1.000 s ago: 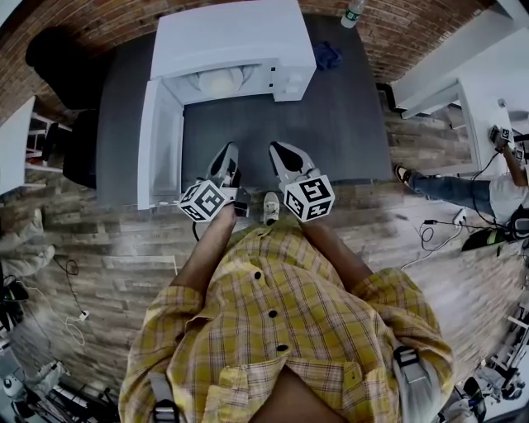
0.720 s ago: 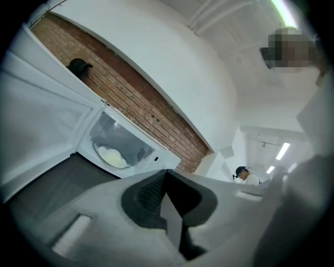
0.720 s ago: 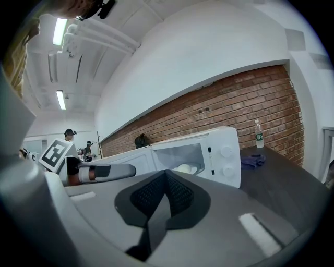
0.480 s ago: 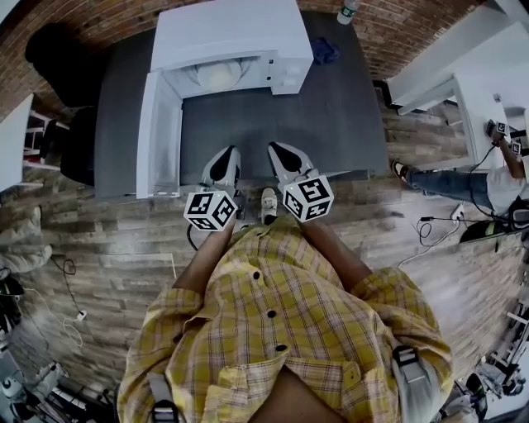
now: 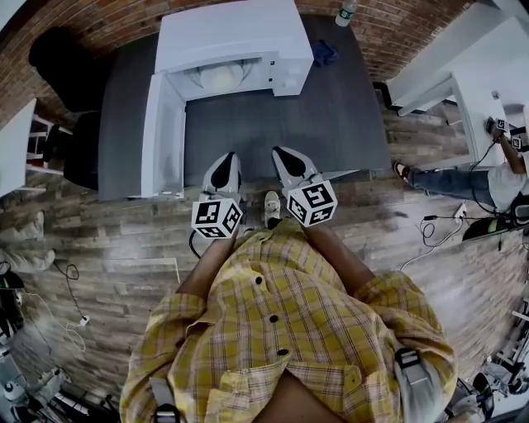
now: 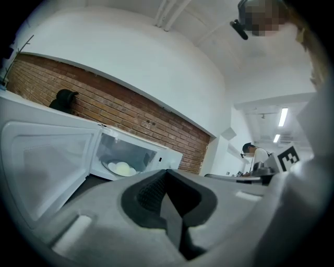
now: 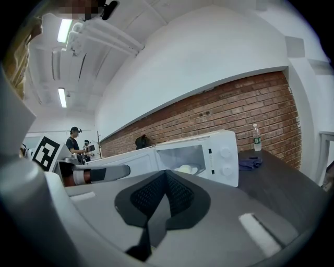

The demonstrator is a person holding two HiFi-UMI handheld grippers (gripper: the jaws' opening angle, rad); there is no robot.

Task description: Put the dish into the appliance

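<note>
Looking down on a dark grey table (image 5: 331,124) set against a brick wall (image 7: 250,99), with wood-plank floor (image 5: 107,240) around it. Far left: edge of a white tabletop (image 5: 12,149) and a black object (image 5: 58,62) I can't identify. On the table's left half sits a white microwave (image 5: 231,33), its door (image 5: 163,136) swung fully open to the left. Right of the microwave lies a crumpled blue cloth (image 5: 325,54); a water bottle (image 5: 346,11) stands upright near the back right corner. Far right: a white desk (image 5: 488,58) and a seated person in jeans (image 5: 463,186).

Left gripper (image 5: 227,161) hangs over the table's near edge, jaws together, nothing between them. Right gripper (image 5: 285,155) is just beside it, jaws also together and empty. Both point toward the microwave and are well apart from it.

Dish (image 5: 219,78) is inside the microwave cavity, on its floor. It's a pale round plate with a whitish rounded lump on it; can't tell what the lump is. Nothing touches the dish.
</note>
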